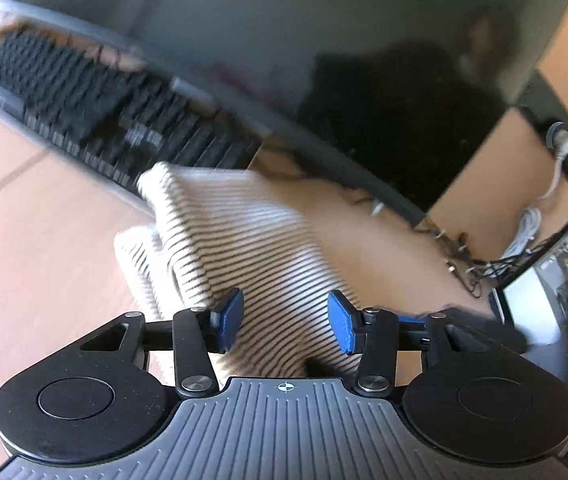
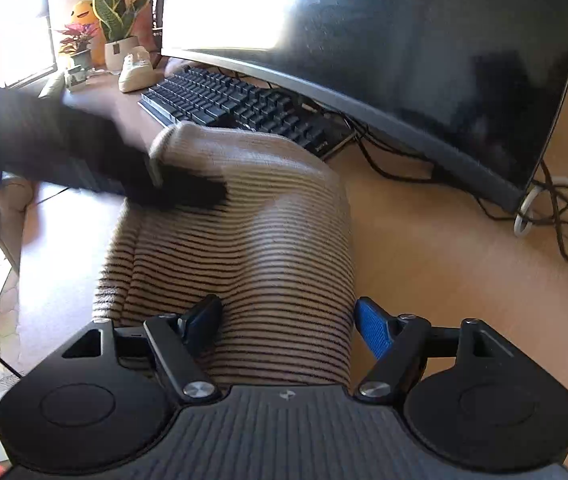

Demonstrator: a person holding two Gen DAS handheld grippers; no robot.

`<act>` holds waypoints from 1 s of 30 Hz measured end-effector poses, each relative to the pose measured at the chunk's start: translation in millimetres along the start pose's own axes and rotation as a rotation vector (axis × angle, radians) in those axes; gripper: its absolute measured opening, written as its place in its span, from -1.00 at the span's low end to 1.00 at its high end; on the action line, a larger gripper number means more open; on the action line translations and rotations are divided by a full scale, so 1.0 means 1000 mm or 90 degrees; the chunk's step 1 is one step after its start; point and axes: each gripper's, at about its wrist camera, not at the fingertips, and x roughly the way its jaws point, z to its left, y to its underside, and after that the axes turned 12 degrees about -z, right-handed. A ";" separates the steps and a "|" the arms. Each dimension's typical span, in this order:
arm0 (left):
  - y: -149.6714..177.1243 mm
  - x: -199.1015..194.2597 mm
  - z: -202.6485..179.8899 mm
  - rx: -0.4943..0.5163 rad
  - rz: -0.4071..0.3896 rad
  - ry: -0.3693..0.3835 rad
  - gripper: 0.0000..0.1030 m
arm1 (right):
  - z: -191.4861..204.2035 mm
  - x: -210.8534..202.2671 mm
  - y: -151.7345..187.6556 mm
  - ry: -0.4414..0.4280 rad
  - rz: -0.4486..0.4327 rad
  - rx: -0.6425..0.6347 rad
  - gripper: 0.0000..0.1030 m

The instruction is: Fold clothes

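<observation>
Striped garment [image 2: 251, 240] lies folded, near edge hidden beneath both gaping grippers [image 1: 286, 322] [image 2: 288, 328].

One striped garment [image 2: 251, 240], one keyboard [image 2: 235, 104] (three plants [image 2: 117, 12]).

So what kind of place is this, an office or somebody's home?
Probably a home desk: a curved monitor and black keyboard share it with potted plants by a sunny window.

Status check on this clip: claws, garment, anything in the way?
Left claw open, right claw open, both over striped garment. Garment folded on desk. Keyboard touches its far edge.
</observation>
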 end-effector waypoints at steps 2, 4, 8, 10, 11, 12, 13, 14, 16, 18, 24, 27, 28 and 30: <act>0.002 0.001 0.009 -0.025 -0.003 0.014 -0.08 | 0.001 -0.001 -0.004 -0.004 0.005 0.001 0.43; 0.002 0.004 0.014 -0.033 0.001 0.026 -0.08 | 0.007 -0.005 -0.005 -0.019 0.000 -0.001 0.43; 0.007 0.006 0.023 -0.055 -0.003 0.040 -0.09 | 0.027 -0.004 0.002 -0.028 0.001 -0.055 0.41; 0.008 0.005 0.025 -0.061 -0.004 0.043 -0.09 | 0.044 0.005 0.015 -0.009 0.013 -0.130 0.49; 0.008 0.005 0.025 -0.059 -0.005 0.044 -0.09 | 0.048 0.009 0.019 -0.002 0.013 -0.150 0.55; 0.008 0.005 0.025 -0.057 -0.005 0.046 -0.09 | 0.051 0.010 0.022 0.002 0.013 -0.161 0.58; 0.008 0.005 0.024 -0.054 -0.006 0.045 -0.08 | 0.053 0.011 0.023 0.005 0.013 -0.166 0.58; 0.009 0.005 0.024 -0.053 -0.006 0.045 -0.08 | 0.053 0.011 0.023 0.004 0.014 -0.164 0.58; 0.008 0.003 0.023 -0.051 -0.005 0.044 -0.08 | 0.052 0.010 0.021 0.001 0.016 -0.156 0.58; 0.008 0.002 0.022 -0.050 -0.004 0.044 -0.08 | 0.044 0.004 0.013 -0.012 0.021 -0.117 0.50; 0.010 -0.007 0.013 -0.011 -0.008 0.033 -0.08 | 0.003 -0.019 -0.029 -0.018 -0.012 -0.010 -0.08; 0.010 -0.008 0.010 -0.001 -0.007 0.035 -0.07 | -0.006 -0.005 -0.044 0.001 -0.029 0.005 -0.11; 0.010 -0.009 0.011 0.000 -0.006 0.037 -0.07 | -0.007 0.004 -0.048 0.004 -0.031 0.006 -0.11; 0.010 -0.010 0.015 -0.006 -0.004 0.043 -0.08 | -0.002 0.024 -0.052 0.002 -0.010 0.000 -0.11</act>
